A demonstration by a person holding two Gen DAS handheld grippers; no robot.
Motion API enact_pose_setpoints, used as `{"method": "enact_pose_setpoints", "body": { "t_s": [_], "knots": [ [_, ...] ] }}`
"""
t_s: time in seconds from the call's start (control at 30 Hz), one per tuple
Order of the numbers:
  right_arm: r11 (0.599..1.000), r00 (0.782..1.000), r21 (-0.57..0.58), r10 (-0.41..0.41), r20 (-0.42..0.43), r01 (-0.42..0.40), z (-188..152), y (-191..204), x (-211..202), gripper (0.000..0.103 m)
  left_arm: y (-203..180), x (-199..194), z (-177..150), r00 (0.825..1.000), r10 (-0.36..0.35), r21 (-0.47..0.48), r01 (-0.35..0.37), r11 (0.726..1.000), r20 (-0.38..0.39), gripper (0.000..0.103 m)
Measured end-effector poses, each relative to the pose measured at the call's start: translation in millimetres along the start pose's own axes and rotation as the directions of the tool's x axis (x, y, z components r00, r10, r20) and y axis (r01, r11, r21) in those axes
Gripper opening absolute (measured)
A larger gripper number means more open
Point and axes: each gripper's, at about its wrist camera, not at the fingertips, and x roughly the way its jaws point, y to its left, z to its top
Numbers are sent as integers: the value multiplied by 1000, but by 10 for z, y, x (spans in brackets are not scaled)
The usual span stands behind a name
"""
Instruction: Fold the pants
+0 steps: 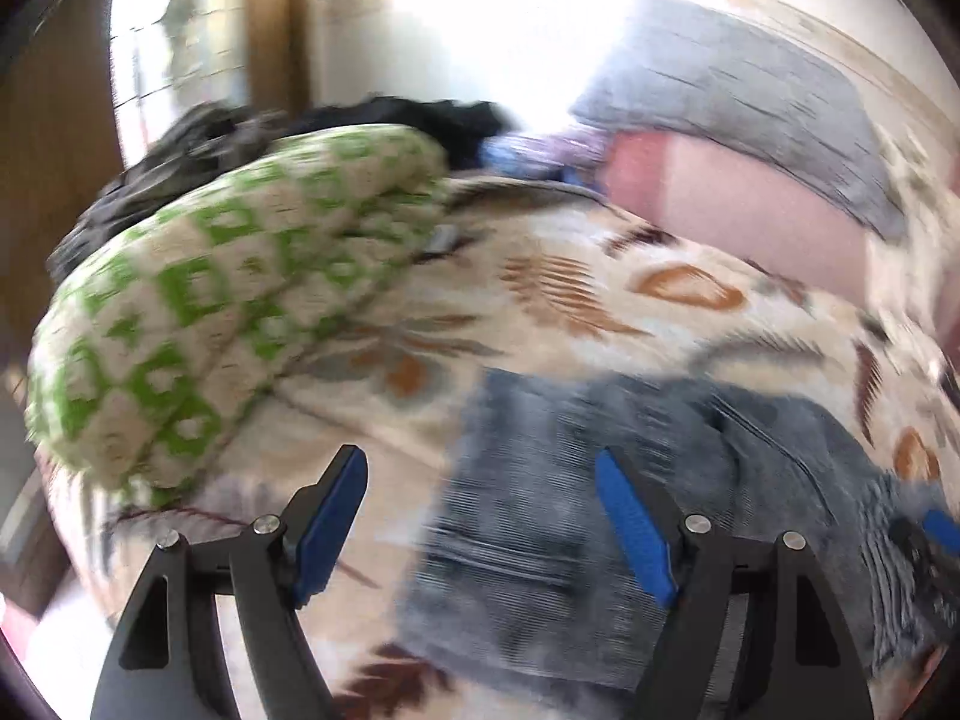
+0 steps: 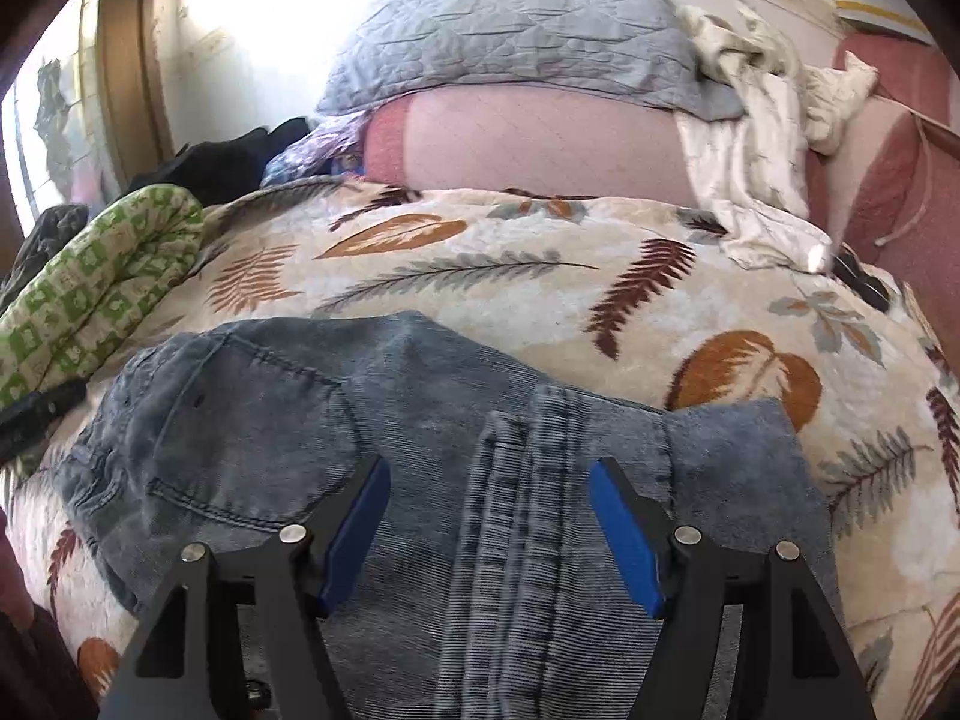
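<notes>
Sunlight floods the far wall behind a bed spread with a cream blanket printed with brown and grey leaves (image 2: pixel 480 276). Faded blue denim pants (image 2: pixel 372 420) lie crumpled on its near side. The right gripper (image 2: pixel 487 531) hangs over them, jaws apart and clear of the cloth. The left gripper (image 1: pixel 483 519) stands wide open above the pants' left edge. A green-and-white patterned cloth (image 1: pixel 198 324) is bunched at far left, and a grey quilted pillow (image 2: pixel 510 36) lies farther back.

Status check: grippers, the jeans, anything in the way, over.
Left gripper open, empty, over the jeans' edge. Right gripper open, nothing between pads. Jeans lie partly folded on the leaf blanket. Green checked cloth beside them, not blocking.
</notes>
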Motion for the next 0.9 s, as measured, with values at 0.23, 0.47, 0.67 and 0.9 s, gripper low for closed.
{"method": "enact_pose_setpoints", "body": {
  "t_s": [0.23,0.47,0.67,0.9],
  "knots": [
    [994,997,-78,81,-21,-82,217,449,6,75,803,87,32,995,86,-252,-97,963,-53,79],
    [953,963,-155,242,-123,-259,678,1168,129,77,974,104,-126,994,59,-288,-83,954,-93,79],
    [892,922,-255,327,-207,-374,1142,1967,271,80,766,99,-212,996,9,-185,-26,982,-92,79],
    [828,854,-309,335,-397,-468,1282,2657,770,80,547,236,-265,992,-48,-75,39,996,-118,79]
  ]
}}
